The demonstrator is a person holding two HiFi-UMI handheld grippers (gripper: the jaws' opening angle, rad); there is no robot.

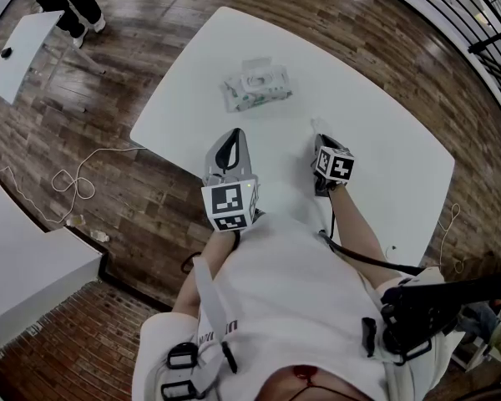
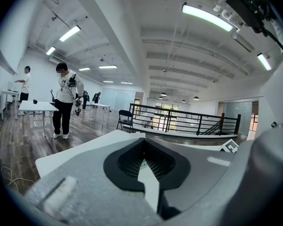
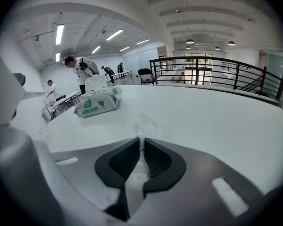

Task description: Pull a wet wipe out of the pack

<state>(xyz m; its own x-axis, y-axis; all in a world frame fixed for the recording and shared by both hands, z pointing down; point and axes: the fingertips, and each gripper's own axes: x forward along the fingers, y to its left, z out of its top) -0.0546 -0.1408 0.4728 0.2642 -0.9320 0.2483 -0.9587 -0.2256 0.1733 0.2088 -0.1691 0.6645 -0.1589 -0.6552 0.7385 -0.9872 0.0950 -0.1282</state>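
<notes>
The jaws of the right gripper (image 3: 141, 141) stand a narrow slit apart. One white wet wipe (image 3: 140, 122) lies in the slit, its crumpled end spread on the table (image 3: 217, 126) just ahead of the tips. The jaws of the left gripper (image 2: 142, 144) are brought together at the tips, with nothing held between them. One pack (image 3: 98, 101) is set on the same white table, beyond both grippers and well apart from them, toward the far left edge. Its flip lid (image 3: 95, 83) is raised. A green label and a red shield mark are carried on its front, but no writing can be read. Two marker cubes (image 1: 230, 207) are counted, one on each gripper.
</notes>
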